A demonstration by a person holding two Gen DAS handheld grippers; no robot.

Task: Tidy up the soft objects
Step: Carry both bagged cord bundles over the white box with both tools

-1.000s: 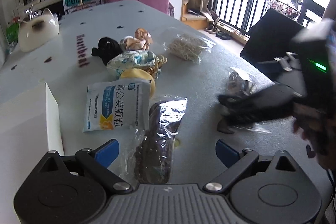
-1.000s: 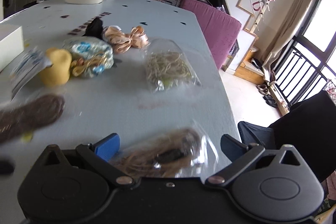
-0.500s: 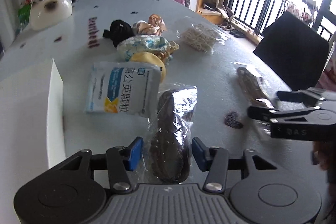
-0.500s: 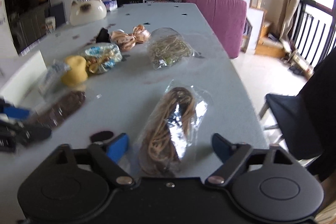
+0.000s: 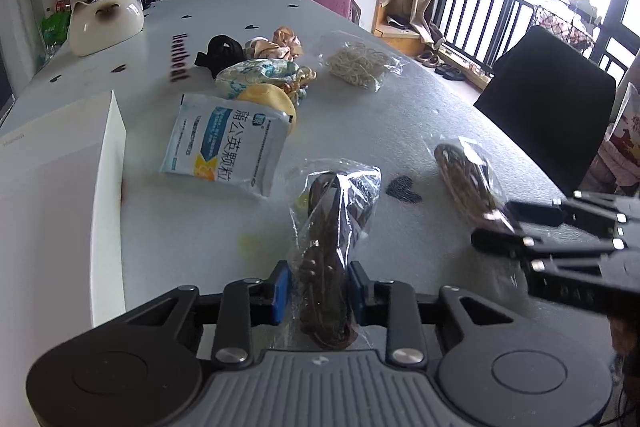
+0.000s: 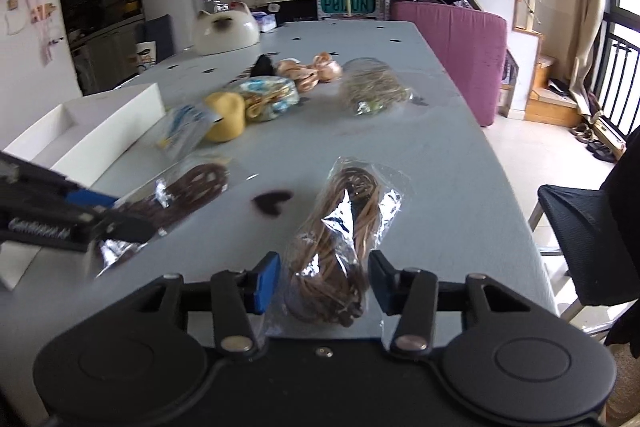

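Both grippers have advanced along the table [image 5: 420, 115] since a second ago, and their jaws have just been closing. The left gripper [image 5: 318, 285] now clamps the near end of one clear bag of dark brown cord [image 5: 338, 223], its blue pads [image 5: 280, 287] against the plastic. The right gripper [image 6: 322, 279] straddles one clear bag of tan cord [image 6: 340, 247]; its pads stand just beside the bag, whether they press it I cannot tell. Both bags lie on the table. Farther back lie one printed white sachet [image 5: 226, 143], one yellow pouch [image 6: 226, 115], one bag of pale bands [image 5: 360, 65] and one white box [image 6: 96, 131].
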